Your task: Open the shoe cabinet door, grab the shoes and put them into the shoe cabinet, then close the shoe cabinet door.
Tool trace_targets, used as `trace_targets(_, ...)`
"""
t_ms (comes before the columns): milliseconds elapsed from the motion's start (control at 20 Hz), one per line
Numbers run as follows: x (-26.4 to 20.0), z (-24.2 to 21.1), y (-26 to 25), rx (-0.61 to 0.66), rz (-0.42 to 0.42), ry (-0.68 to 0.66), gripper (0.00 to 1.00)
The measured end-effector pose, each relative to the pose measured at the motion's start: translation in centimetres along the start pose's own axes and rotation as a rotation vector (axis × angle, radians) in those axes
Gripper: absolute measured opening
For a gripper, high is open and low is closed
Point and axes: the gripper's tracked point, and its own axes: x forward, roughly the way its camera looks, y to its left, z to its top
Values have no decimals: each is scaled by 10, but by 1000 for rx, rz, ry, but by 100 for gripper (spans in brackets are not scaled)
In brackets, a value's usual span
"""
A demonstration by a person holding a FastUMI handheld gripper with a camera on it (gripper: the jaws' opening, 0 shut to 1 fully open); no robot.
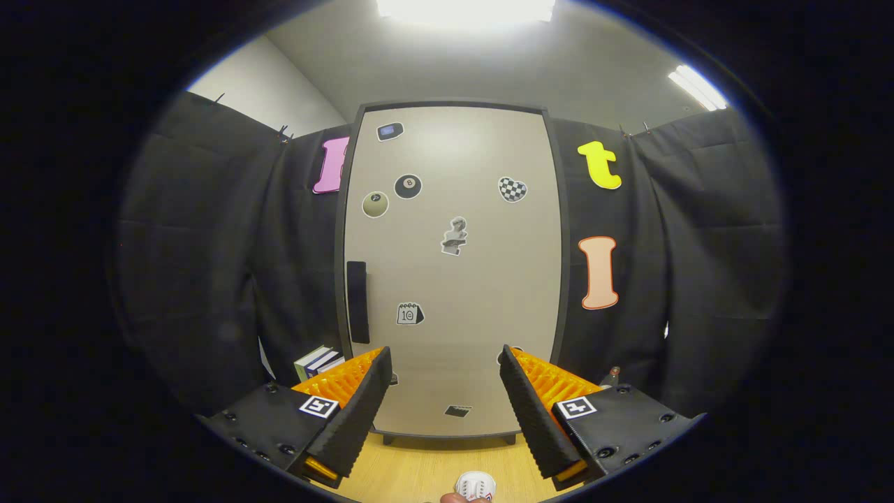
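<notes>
**Cabinet shut, tongs wide and lined up on the door**

The tongs (445, 377) stand wide apart and hold nothing. Beyond them, straight ahead, the shoe cabinet (450, 269) stands on the wooden floor (419, 471) against the booth's black cloth wall, its pale door closed and dotted with stickers. A dark vertical handle (357, 302) sits near the door's left edge, above and beyond the left finger. A small stack of books (318, 362) rests just left of the cabinet's foot. Between the fingers at the very bottom, a small white object (475, 485) peeks in; it may be the toe of a shoe, but too little shows to tell.

The step in hand looks to be opening the door. Doing it well likely means shifting the tongs left and up to the handle, approaching squarely, closing both fingers on the bar, then pulling along the door's swing rather than straight back, assuming the hinge is on the right. Keeping clear of the books matters too.
</notes>
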Motion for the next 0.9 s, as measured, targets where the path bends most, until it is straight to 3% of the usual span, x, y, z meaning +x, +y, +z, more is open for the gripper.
trace_targets(650, 112, 7, 93, -6, 94, 56, 95)
trace_targets(900, 150, 8, 112, -12, 95, 57, 93)
